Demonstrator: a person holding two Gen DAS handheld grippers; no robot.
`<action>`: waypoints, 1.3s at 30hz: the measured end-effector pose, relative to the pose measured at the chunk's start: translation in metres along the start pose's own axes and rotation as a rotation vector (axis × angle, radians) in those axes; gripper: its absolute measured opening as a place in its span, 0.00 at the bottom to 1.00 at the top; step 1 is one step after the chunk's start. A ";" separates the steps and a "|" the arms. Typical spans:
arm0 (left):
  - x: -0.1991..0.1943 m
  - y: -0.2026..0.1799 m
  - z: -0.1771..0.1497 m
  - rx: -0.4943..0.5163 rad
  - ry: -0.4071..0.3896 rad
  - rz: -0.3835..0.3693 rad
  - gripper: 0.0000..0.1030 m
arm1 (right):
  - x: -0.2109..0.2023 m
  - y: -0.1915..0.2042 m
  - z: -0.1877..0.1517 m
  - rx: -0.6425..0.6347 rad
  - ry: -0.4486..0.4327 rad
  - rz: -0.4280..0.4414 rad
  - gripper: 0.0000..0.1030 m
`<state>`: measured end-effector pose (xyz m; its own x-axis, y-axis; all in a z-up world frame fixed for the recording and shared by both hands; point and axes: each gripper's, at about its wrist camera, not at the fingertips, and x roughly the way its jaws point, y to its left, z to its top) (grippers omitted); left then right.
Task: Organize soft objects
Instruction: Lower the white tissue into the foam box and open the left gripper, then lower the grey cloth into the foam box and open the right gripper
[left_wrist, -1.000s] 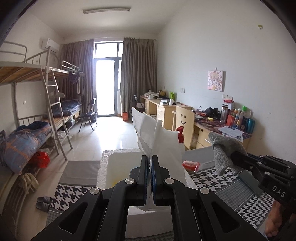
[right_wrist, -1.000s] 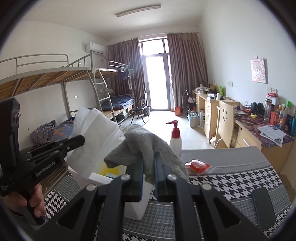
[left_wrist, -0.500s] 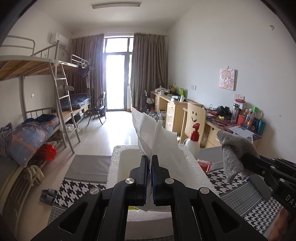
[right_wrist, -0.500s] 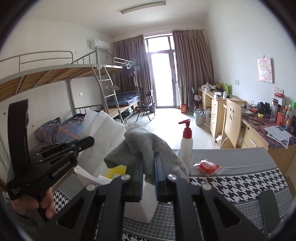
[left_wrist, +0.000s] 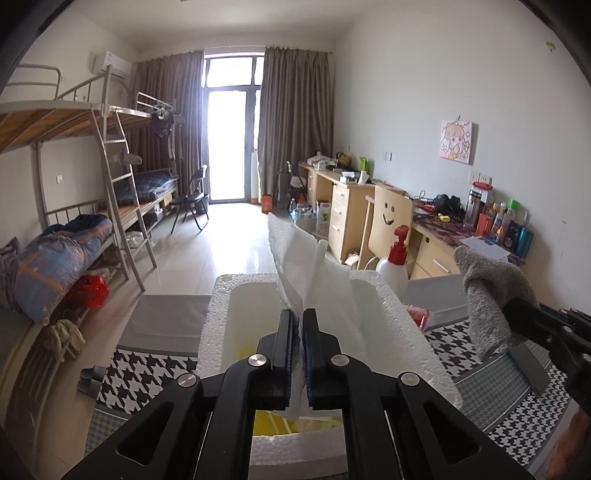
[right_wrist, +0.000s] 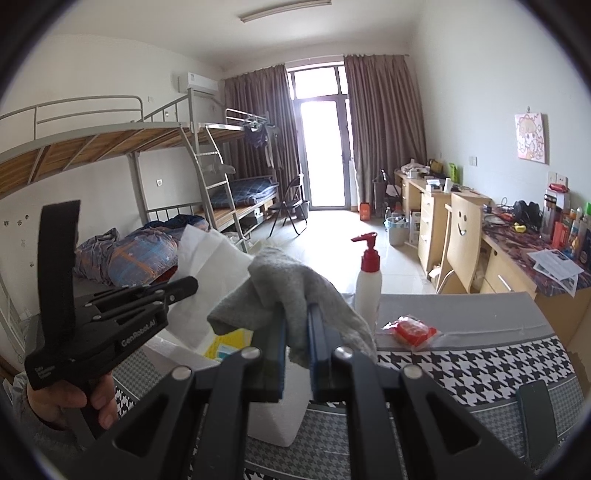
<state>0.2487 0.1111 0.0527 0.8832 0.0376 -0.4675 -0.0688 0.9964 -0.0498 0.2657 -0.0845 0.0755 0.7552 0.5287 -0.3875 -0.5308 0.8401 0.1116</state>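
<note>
My left gripper (left_wrist: 300, 317) is shut on a white tissue sheet (left_wrist: 317, 280) and holds it up above a white foam box (left_wrist: 406, 332); it also shows in the right wrist view (right_wrist: 188, 286) with the tissue (right_wrist: 207, 273). My right gripper (right_wrist: 295, 314) is shut on a grey cloth (right_wrist: 291, 291), held above the box's right side; the cloth also shows in the left wrist view (left_wrist: 491, 295). Something yellow (right_wrist: 229, 341) lies inside the box.
A white pump bottle with a red top (right_wrist: 367, 280), a red packet (right_wrist: 412, 330) and a dark phone (right_wrist: 535, 410) lie on the houndstooth-covered table (right_wrist: 480, 369). Bunk beds stand at the left, desks and a chair along the right wall.
Both grippers have risen slightly with their loads still held; the box and table sit lower in both views. The pump bottle has come into the left wrist view.
</note>
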 end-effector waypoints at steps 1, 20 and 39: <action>0.001 0.000 0.000 0.001 0.005 0.007 0.25 | 0.000 0.000 0.000 0.001 0.001 -0.001 0.12; -0.029 0.025 -0.010 -0.057 -0.072 0.072 0.97 | 0.007 0.010 0.002 -0.005 0.016 -0.007 0.12; -0.050 0.062 -0.025 -0.096 -0.099 0.190 0.99 | 0.039 0.043 0.013 -0.045 0.052 0.070 0.12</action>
<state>0.1886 0.1691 0.0507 0.8912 0.2359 -0.3874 -0.2777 0.9591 -0.0549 0.2775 -0.0262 0.0769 0.6951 0.5781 -0.4273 -0.5995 0.7942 0.0992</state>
